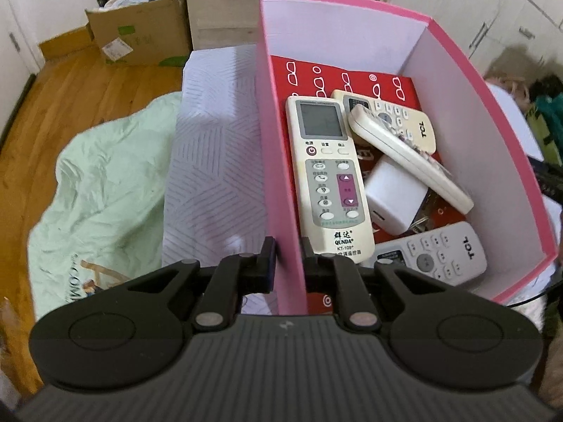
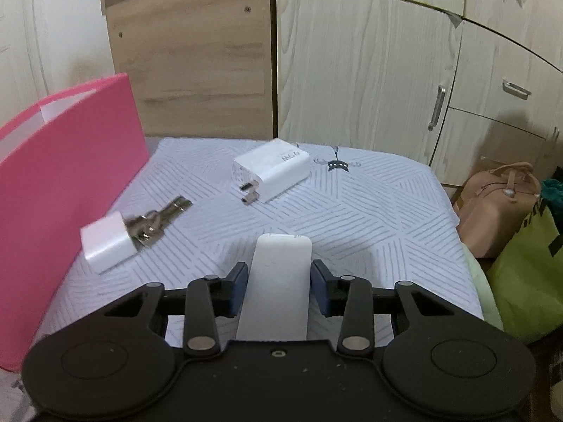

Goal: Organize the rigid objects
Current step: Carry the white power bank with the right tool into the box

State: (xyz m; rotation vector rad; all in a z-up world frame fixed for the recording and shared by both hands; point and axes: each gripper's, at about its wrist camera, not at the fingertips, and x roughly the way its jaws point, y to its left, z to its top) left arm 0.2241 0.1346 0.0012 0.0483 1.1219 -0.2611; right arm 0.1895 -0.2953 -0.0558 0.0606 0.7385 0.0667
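With the left claw (image 1: pixel 289 258) clenched on the pink box (image 1: pixel 457 70) wall, the right claw (image 2: pixel 278 290) — clamped on a white remote (image 2: pixel 278 281) — should lift it level, clear the rim, then release.

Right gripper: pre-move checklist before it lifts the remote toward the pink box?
1. Remote between the right gripper's pads: ok, though a sliver of gap shows on each side, so a firm grip is cannot tell.
2. Left gripper clamped on the pink box wall: ok.
3. Room in the box: ok; the three remotes and charger inside leave space near the far wall.
4. Path to the box: ok; only the small charger and keys lie near its wall.
5. Still left on the bed: large charger, small charger, keys; not ok.
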